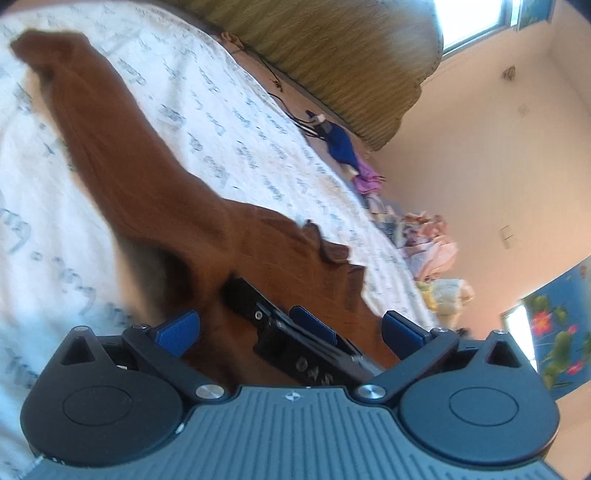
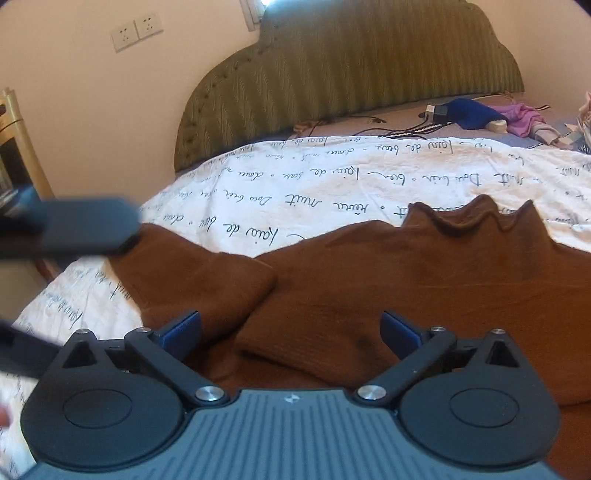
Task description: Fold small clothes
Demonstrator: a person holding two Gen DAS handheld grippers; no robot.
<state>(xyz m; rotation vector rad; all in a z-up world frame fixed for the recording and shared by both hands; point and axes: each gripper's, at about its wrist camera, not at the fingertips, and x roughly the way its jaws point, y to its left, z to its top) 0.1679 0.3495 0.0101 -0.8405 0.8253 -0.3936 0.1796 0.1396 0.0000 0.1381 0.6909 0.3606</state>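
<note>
A brown knit garment [image 1: 122, 155] lies on the white script-printed bedsheet [image 1: 229, 122], with one long part stretched toward the upper left. My left gripper [image 1: 290, 328] is open just above the garment's near end, blue pads [image 1: 177, 332] wide apart. Between them shows a black finger of the right gripper [image 1: 295, 332]. In the right wrist view the garment [image 2: 424, 280] spreads wide, a folded flap [image 2: 207, 280] lying on its left side and a wavy edge at the far side. My right gripper [image 2: 291, 328] is open low over the cloth. The left gripper's body [image 2: 74, 229] is a blur at the left.
A green padded headboard [image 2: 351, 85] stands at the far end of the bed. Near it lie a blue cloth [image 2: 469, 110], a purple cloth [image 2: 521, 114], cables and a power strip [image 2: 436, 110]. Several loose clothes [image 1: 432, 247] are piled at the bed's side. Wall sockets [image 2: 136, 29] sit at the upper left.
</note>
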